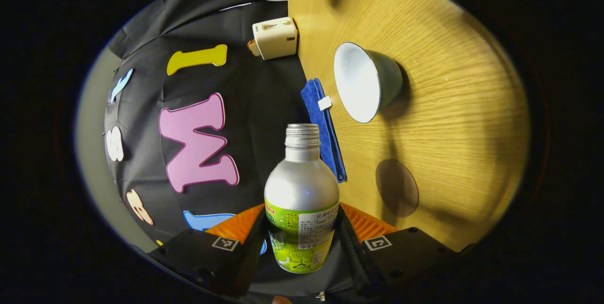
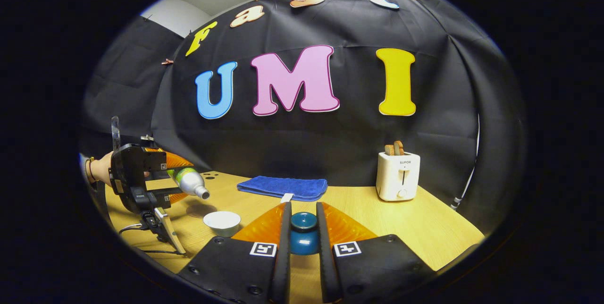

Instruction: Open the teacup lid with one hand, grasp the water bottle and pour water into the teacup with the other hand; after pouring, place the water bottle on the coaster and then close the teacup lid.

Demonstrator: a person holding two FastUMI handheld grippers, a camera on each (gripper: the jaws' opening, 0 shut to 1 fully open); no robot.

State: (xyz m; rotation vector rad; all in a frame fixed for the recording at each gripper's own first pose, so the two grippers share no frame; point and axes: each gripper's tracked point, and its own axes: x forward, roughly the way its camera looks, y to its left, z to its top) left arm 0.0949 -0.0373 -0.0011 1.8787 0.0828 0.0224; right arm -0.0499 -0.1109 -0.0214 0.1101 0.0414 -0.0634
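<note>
My left gripper is shut on the body of a silver water bottle with a green label and no cap. The right gripper view shows that bottle tipped over, its mouth pointing toward the open white-lined teacup, with the left gripper and a hand behind it. No water stream is visible. In the left gripper view the teacup stands beyond the bottle's mouth, and the round brown coaster lies nearer. My right gripper is shut on the dark blue teacup lid, held above the table.
A folded blue cloth lies along the wooden table's back edge, with a white toaster to its right. The same cloth and toaster appear in the left gripper view. A cable trails below the left gripper.
</note>
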